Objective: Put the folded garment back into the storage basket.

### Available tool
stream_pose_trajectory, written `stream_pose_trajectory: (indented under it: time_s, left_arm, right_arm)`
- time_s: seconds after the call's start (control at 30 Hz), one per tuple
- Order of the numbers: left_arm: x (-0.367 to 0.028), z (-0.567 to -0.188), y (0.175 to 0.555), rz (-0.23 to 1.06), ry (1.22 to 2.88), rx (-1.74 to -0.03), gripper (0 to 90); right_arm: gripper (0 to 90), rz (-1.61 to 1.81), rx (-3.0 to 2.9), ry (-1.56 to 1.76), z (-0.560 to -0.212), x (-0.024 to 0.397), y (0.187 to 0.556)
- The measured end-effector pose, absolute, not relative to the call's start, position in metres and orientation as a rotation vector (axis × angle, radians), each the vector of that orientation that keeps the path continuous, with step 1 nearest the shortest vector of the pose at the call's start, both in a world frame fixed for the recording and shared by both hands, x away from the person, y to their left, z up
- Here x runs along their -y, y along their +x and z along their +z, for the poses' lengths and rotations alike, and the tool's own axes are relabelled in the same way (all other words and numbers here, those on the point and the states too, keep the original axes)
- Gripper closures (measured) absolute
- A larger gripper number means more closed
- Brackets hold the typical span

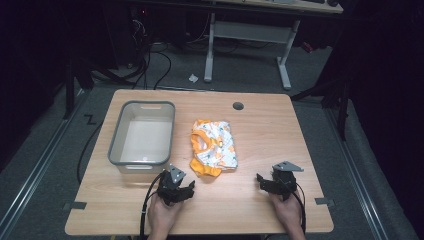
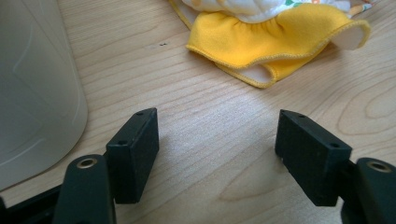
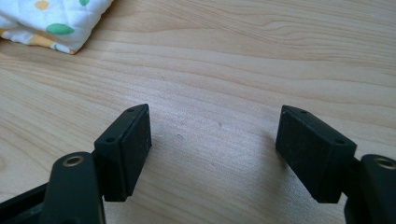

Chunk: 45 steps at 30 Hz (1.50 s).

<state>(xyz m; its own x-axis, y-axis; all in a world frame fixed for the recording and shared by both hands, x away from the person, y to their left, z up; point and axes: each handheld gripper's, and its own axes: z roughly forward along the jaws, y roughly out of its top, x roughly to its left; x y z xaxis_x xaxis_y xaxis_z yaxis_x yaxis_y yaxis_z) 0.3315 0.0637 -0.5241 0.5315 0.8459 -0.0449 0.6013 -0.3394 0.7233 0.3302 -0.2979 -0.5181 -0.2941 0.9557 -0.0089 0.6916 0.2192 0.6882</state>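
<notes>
Both tools sit low at the near edge of the tabletop (image 1: 260,130), each held in one of the person's hands. On the left tool (image 1: 176,189), the jaws are spread wide with nothing but bare wood between them, and the right tool (image 1: 276,182) is spread just as wide over empty wood. Neither touches anything.

Ahead of them, near the middle of the tabletop, lies the small garment (image 1: 213,146), a crumpled white quilted piece with coloured spots and orange-yellow trim. In the left gripper view its yellow hem (image 2: 275,42) lies just beyond the open jaws, bunched and folded over itself; in the right gripper view a corner of the white spotted cloth (image 3: 51,21) sits off to the upper left, well apart from that tool. To the left of the garment, close but not touching it, stands the grey bin (image 1: 142,135), empty as far as the high view shows.

Judged from this layout, the work looks barely begun: the garment is untouched and loosely heaped, not folded, and the bin holds nothing. What seems left is nearly everything — reaching forward, pinching the cloth, and either tidying it or lifting it across into the bin. The left tool is nearer the hem and looks best placed for the first pinch.
</notes>
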Motion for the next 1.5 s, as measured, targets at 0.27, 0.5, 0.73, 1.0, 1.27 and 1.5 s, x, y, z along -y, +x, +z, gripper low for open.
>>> stream_pose_trajectory:
  time_s: [0.27, 0.5, 0.73, 1.0, 1.27, 1.5]
  left_arm:
    - [-0.0637, -0.5241, 0.3314, 0.443, 2.07, -1.167, 30.1]
    - [-0.0638, -0.5241, 0.3315, 0.441, 2.07, -1.166, 30.0]
    - [-0.0639, -0.5241, 0.3316, 0.44, 2.069, -1.165, 29.9]
    - [-0.0628, -0.524, 0.3307, 0.444, 2.068, -1.177, 28.9]
    - [-0.0619, -0.524, 0.3307, 0.443, 2.069, -1.178, 28.2]
    - [-0.0611, -0.5214, 0.3324, 0.401, 2.064, -1.194, 29.0]
  right_arm:
    - [27.0, 0.816, -2.064, 1.521, -0.5181, 0.2978, 0.3303]
    - [27.0, 0.816, -2.063, 1.521, -0.5181, 0.2978, 0.3303]
    - [27.0, 0.815, -2.065, 1.521, -0.5181, 0.2979, 0.3303]
    - [27.0, 0.815, -2.065, 1.521, -0.518, 0.2978, 0.3304]
    - [26.9, 0.815, -2.065, 1.52, -0.518, 0.2979, 0.3304]
    - [27.0, 0.816, -2.067, 1.519, -0.518, 0.2979, 0.3302]
